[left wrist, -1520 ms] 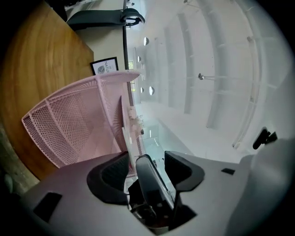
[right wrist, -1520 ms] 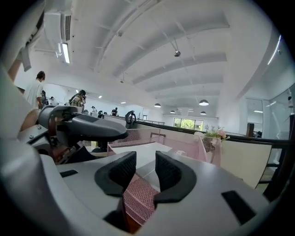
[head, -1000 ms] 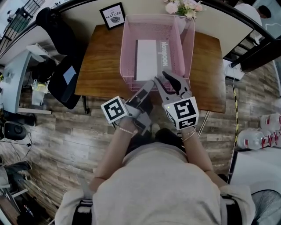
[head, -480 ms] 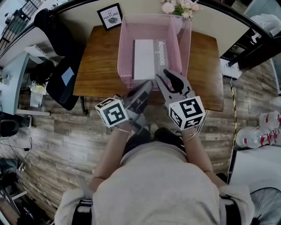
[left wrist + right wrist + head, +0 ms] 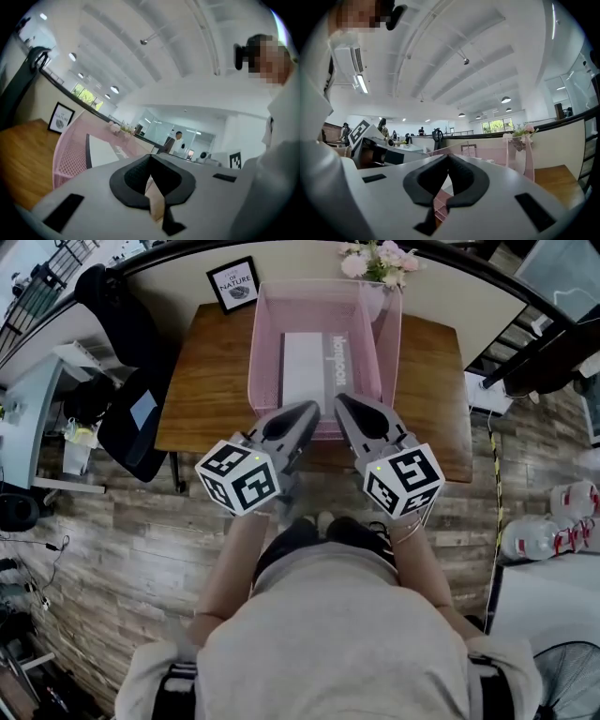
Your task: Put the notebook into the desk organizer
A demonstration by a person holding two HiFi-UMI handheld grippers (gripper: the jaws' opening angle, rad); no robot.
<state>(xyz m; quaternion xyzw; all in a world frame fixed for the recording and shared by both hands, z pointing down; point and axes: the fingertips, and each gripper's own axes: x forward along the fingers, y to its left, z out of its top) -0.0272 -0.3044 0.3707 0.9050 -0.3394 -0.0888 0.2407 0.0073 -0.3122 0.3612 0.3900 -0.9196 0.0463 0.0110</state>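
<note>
Wood-plank flooring [image 5: 112,549] runs under the person and all round the tabletop [image 5: 202,381], with open floor along its near edge and more to the right. Two tongs are held up side by side over that near edge. The left tongs [image 5: 312,407] have their jaws pressed together with nothing between them, and their tips sit just short of the near wall of the organizer [image 5: 255,352]. The right tongs [image 5: 339,399] are likewise closed and empty, their tips close beside the left pair's and above the same wall.

One tabletop carries everything. Bare brown wood lies free on both sides of the organizer, a wide strip on the left and a wide strip on the right, and only a narrow strip shows at the near edge beneath the tongs. One organizer stands there, a pink mesh basket with tall walls and an open top, set midway across and reaching back toward the far edge. One notebook [image 5: 302,367] lies flat on its bottom, white-covered with a grey band along its right side, its long edges running near to far; pink mesh floor shows to its left and right.

Beyond, one black-framed picture [image 5: 234,284] stands at the far left corner, apart from the organizer. One bunch of pink and white flowers [image 5: 380,261] sits just behind the organizer's far right corner, against the pale wall [image 5: 450,296].
</note>
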